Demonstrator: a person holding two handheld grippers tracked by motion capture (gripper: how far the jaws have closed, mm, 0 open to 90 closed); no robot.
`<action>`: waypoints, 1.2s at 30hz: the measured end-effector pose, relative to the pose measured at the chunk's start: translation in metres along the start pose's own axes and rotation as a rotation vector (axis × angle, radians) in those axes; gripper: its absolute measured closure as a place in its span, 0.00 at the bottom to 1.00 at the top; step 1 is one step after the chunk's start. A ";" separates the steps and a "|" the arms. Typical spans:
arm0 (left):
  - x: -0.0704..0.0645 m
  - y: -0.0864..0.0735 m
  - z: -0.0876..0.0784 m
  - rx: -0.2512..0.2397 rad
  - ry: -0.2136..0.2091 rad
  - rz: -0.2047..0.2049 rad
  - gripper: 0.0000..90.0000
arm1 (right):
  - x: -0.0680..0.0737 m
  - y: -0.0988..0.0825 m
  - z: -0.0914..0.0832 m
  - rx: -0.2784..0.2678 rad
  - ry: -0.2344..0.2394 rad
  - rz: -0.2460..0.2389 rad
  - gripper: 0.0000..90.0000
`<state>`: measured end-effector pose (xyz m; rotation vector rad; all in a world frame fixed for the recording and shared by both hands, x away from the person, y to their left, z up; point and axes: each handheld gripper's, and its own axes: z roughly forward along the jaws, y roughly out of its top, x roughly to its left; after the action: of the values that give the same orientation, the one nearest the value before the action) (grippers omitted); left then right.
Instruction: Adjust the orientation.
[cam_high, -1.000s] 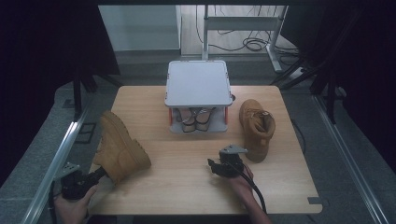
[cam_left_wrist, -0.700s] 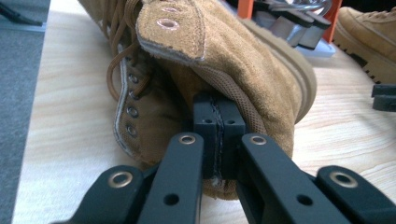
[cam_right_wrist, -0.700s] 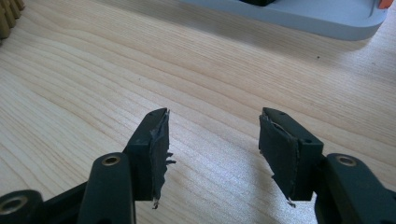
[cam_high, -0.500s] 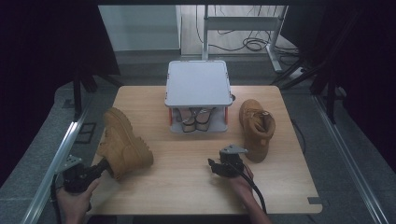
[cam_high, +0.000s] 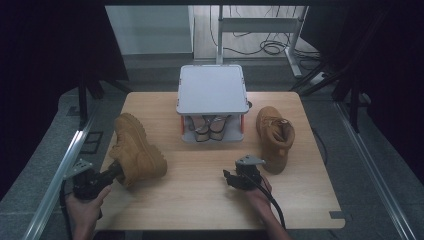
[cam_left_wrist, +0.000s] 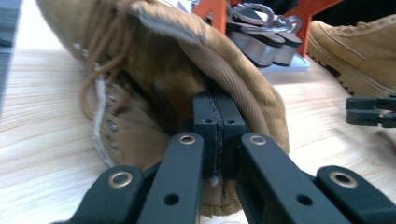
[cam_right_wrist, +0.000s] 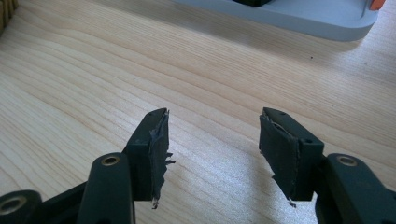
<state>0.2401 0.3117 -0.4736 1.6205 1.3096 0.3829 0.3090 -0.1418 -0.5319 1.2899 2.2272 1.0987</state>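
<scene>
high view: a grey rack (cam_high: 212, 90) and second boot (cam_high: 275, 136) sit upper right; the left gripper (cam_high: 107, 175) clamps the tan boot (cam_high: 134, 149) lower left, toe pointing upper left; right gripper (cam_high: 231, 178) gapes

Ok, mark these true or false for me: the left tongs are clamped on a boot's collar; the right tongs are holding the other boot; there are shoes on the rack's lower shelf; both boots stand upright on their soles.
1. The left tongs are clamped on the left boot at its collar: true.
2. The right tongs hold the right boot: false. Their jaws stand open over bare table, with nothing between them.
3. Shoes sit on the lower shelf of the grey rack: true.
4. Both boots stand upright: false. The left boot is tipped over in the grip; the right one rests on its sole.
</scene>
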 end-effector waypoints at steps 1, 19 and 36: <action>-0.002 0.001 0.004 0.008 -0.004 0.009 0.99 | 0.000 0.000 0.000 0.000 -0.003 -0.001 0.48; -0.037 0.049 0.066 0.067 -0.064 0.108 1.00 | -0.003 -0.003 0.003 0.011 -0.025 -0.002 0.47; -0.058 0.081 0.086 0.024 -0.074 0.143 0.99 | -0.008 -0.004 0.002 0.010 -0.037 0.006 0.47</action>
<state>0.3278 0.2247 -0.4285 1.7380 1.1507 0.3906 0.3117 -0.1486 -0.5364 1.3106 2.2056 1.0585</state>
